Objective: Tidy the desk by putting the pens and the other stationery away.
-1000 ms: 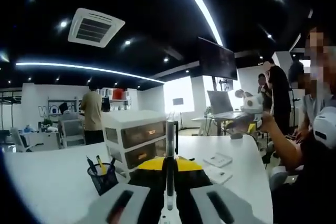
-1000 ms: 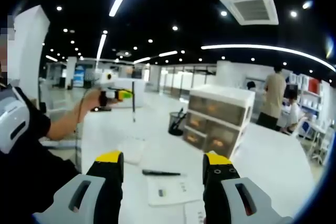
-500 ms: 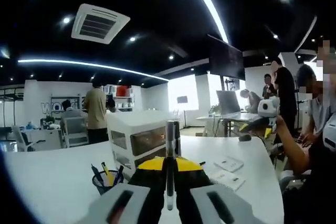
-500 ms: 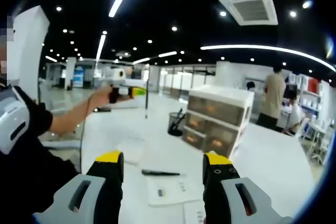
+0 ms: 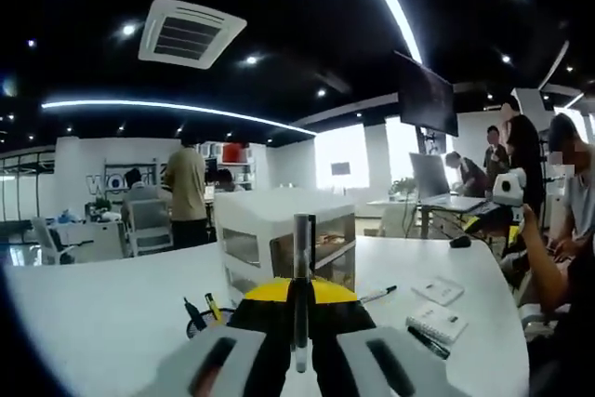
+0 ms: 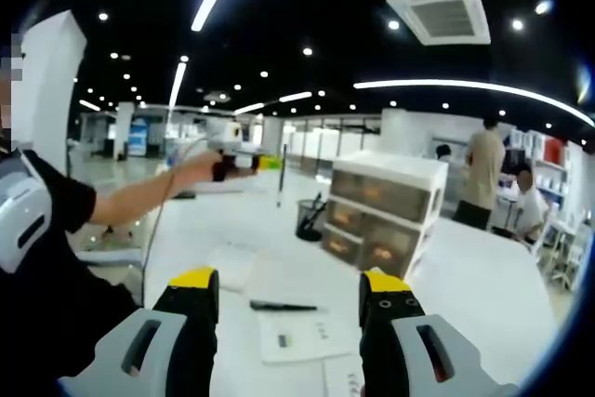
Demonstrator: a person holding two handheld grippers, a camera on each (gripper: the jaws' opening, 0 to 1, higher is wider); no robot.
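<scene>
So the left gripper [image 5: 299, 297] is clamped on a pen [image 5: 300, 271] right by the pen cup [image 5: 206, 320], which has pens; the right gripper [image 6: 288, 297] is wide open, empty.

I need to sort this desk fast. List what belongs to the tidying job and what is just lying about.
Job:
- pen clamped in the left gripper
- mesh pen cup
- black pen on the desk
- marker
- drawer unit

Lying about:
- paper sheets
- notepads
- laptop on the far desk

One drawer unit [image 6: 383, 213], one pen cup [image 6: 311, 218], two notepads [image 5: 437, 290], several pens [image 6: 282, 306]
</scene>
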